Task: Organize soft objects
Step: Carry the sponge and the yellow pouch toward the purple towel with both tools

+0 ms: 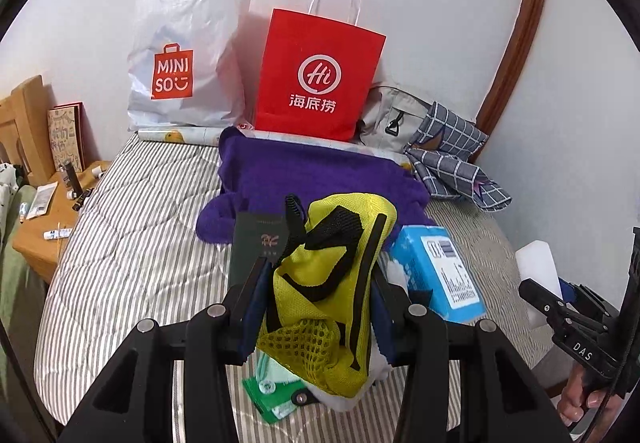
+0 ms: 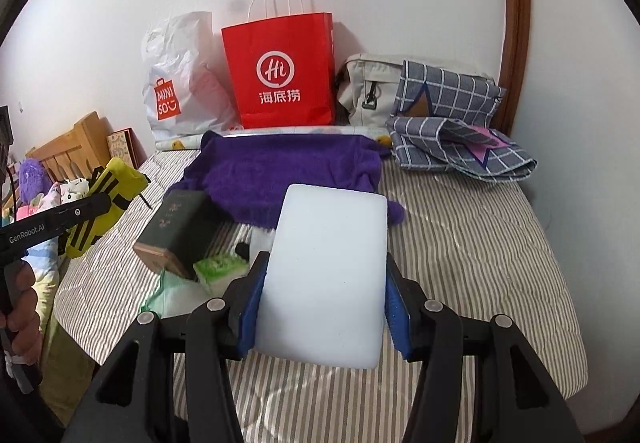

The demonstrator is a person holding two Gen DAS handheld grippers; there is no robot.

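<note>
My left gripper is shut on a yellow mesh bag with black straps, held above the striped bed; the same bag shows at the left of the right wrist view. My right gripper is shut on a white foam block, also lifted over the bed; that block appears at the right of the left wrist view. A purple towel lies spread behind them. Below the left gripper lie a blue box, a dark green box and a green packet.
Against the far wall stand a red paper bag and a white plastic bag. A grey pouch and a folded checked cloth lie at the back right. A wooden bedside table with small items is at the left.
</note>
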